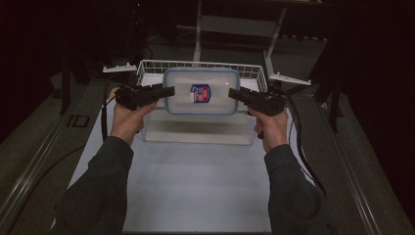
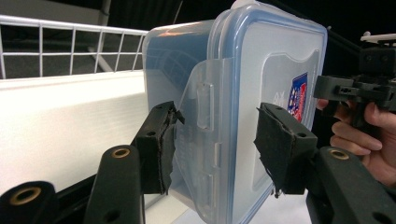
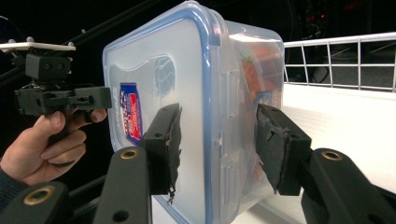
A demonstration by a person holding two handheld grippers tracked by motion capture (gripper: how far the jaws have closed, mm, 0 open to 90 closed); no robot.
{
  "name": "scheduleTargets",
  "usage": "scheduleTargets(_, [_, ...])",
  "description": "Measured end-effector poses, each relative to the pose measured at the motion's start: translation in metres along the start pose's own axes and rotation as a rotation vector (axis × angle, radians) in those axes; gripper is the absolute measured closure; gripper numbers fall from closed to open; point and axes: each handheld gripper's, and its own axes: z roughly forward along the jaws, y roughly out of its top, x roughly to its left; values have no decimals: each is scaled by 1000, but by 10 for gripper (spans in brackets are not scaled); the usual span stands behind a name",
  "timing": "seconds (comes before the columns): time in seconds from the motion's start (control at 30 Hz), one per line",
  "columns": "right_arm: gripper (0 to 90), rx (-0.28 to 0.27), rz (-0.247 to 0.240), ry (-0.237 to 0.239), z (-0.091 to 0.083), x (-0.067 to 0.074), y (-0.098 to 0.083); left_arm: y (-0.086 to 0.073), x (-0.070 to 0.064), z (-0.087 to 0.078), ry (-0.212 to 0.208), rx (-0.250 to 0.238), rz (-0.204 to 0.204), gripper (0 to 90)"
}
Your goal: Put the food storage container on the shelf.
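A clear plastic container (image 1: 215, 81) with a blue-rimmed lid and a red and blue sticker (image 1: 200, 93) hangs above the white wire basket (image 1: 195, 63), casting a shadow on the basket floor. My left gripper (image 1: 169, 91) is shut on its left short end, my right gripper (image 1: 232, 93) on its right end. In the left gripper view the jaws (image 2: 215, 149) clamp the latch side of the container (image 2: 243, 70), lid facing right. In the right gripper view the jaws (image 3: 217, 144) pinch the container (image 3: 159, 60) across lid and body; something orange-red shows inside.
The basket rim (image 2: 70, 28) and its white floor lie behind the container, with the rim (image 3: 355, 39) at the right in the right gripper view. The white tabletop (image 1: 195, 186) stretches toward me. Black cables (image 1: 303, 147) trail off both grippers. A metal frame (image 1: 235, 24) stands behind the basket.
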Motion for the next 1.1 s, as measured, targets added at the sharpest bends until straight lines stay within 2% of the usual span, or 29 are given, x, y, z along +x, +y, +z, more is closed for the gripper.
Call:
scheduleTargets(0.2, [513,21,13,2,6,-4,-2,1,1,0,19,-20,-18,483])
scheduleTargets(0.43, [510,12,49,0,9,-9,-1,2,3,4,28,-41,-40,484])
scheduleTargets(0.5, [508,11,65,4,10,-11,0,2,2,5,37,-51,-46,483])
scheduleTargets(0.63, [499,13,60,4,11,-15,1,0,-1,7,66,-72,-40,480])
scheduleTargets(0.77, [505,23,31,-45,13,-16,3,-1,-5,11,98,-69,-17,472])
scheduleTargets(0.83, [511,39,15,-82,14,-17,1,-1,-3,13,97,-75,-34,454])
scheduleTargets(0.93, [454,71,-1,-91,20,-16,-4,-1,1,17,100,-90,-72,442])
scheduleTargets(1.1, [454,47,29,-106,23,-17,-5,3,9,24,102,-117,-101,451])
